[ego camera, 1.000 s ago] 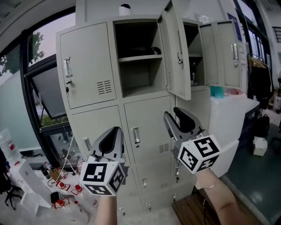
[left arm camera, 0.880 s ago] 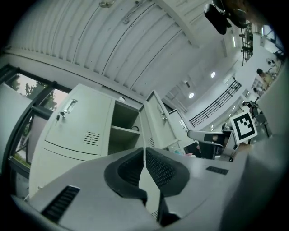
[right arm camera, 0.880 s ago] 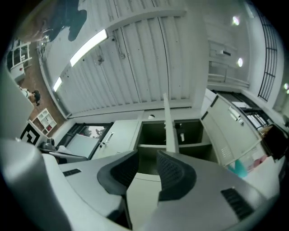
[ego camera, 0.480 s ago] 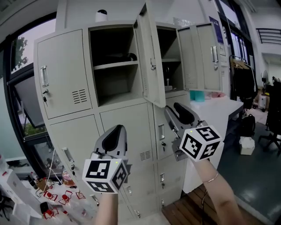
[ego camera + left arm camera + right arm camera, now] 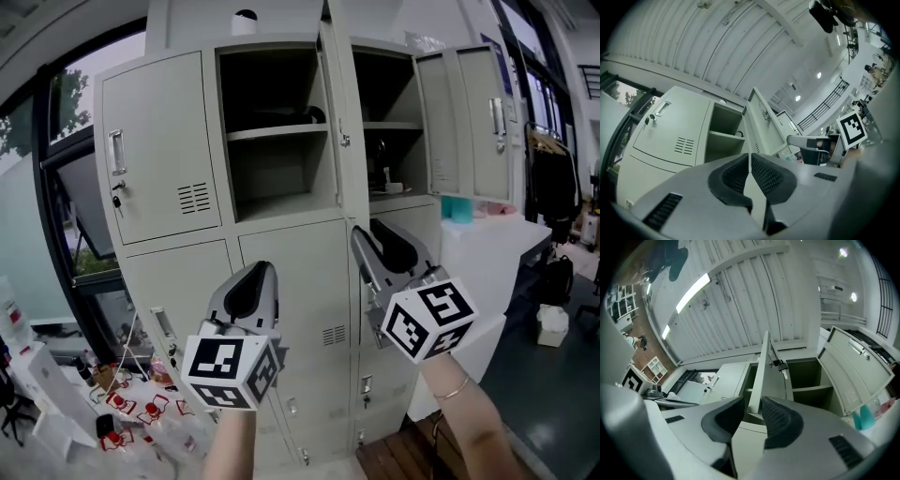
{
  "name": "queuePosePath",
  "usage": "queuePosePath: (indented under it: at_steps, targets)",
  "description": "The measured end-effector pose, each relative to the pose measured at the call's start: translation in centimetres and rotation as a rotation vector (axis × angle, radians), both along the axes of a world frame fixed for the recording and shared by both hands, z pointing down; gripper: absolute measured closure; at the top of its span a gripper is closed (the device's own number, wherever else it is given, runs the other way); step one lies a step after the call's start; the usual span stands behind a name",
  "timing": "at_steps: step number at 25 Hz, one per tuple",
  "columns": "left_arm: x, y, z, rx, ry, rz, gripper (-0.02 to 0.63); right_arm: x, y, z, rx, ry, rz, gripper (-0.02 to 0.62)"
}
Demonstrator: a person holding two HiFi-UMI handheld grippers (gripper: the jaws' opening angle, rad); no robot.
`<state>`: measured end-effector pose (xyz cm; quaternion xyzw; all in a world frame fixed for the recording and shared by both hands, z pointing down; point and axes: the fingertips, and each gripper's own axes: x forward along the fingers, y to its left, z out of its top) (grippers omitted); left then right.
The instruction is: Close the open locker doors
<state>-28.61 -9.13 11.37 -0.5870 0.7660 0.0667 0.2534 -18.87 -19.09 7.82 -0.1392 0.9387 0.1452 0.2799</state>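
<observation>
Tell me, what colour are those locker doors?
Pale greyish beige, plain with no pattern; the locker doors show best in the head view.

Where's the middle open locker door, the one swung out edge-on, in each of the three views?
Head view: middle open door at top centre, edge-on between the two open compartments.
Left gripper view: middle open door at centre, slanting up above the jaws.
Right gripper view: middle open door at centre, edge-on, keys hanging on it.
Shared landmark: closed upper-left door, left of it everywhere.
</observation>
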Motion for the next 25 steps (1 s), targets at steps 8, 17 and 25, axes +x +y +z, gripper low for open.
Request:
queuePosePath:
  at_steps: [8, 17, 25]
  targets:
    - [-3.3, 2.3, 0.0, -0.005, 0.009, -0.125, 0.584, -7.0, 3.1, -0.5, 0.105, 0.043, -0.051, 0.489]
    - [-7.9, 5.5, 0.7, -0.020, 0.043, -0.280, 0.584, -16.5, 4.3, -0.5, 0.121, 0.110, -0.131, 0.489]
    - [-11.3, 7.4, 1.4, -0.036, 0.068, -0.403, 0.584, -23.2, 3.1, -0.6, 0.110, 0.158, -0.146, 0.489]
